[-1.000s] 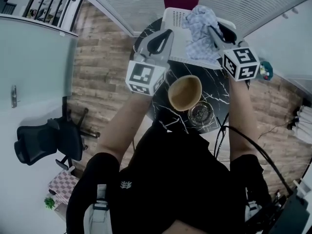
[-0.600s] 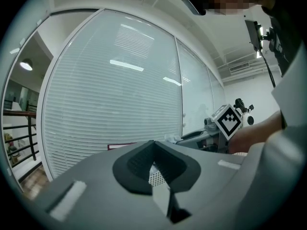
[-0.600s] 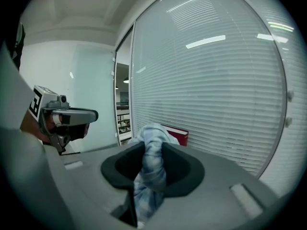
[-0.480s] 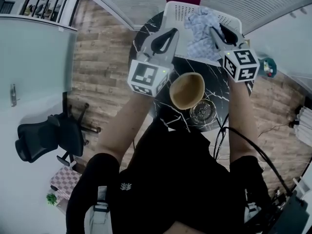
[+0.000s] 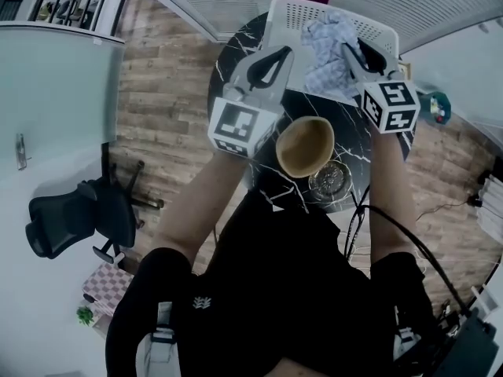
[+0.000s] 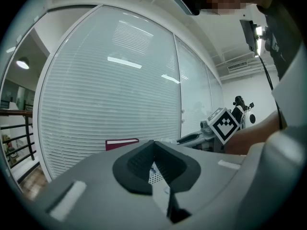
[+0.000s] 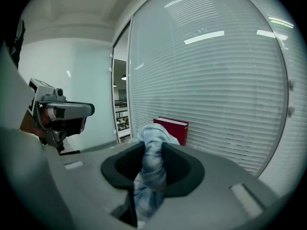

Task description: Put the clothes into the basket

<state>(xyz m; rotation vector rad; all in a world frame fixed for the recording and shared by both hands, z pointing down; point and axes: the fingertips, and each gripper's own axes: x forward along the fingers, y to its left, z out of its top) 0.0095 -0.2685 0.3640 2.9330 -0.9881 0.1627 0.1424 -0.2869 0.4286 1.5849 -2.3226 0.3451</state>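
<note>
Hanging from the right gripper (image 7: 153, 147), crumpled pale-blue checked cloth (image 5: 324, 45).

The scene is viewed steeply from above by the head view, with the table (image 5: 236, 65) and basket (image 5: 283, 14) at 12 o'clock. Each gripper view is taken close along its own jaws, nearly level; the red book (image 6: 122, 143) and blinds (image 6: 96, 104) are shared by both

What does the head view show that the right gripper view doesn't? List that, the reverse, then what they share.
Head view only: the white basket, wooden bowl, glass dish and black marble table. Right gripper view only: its dark pads clamped on the checked cloth. Both: that cloth, the red book and the left gripper.
</note>
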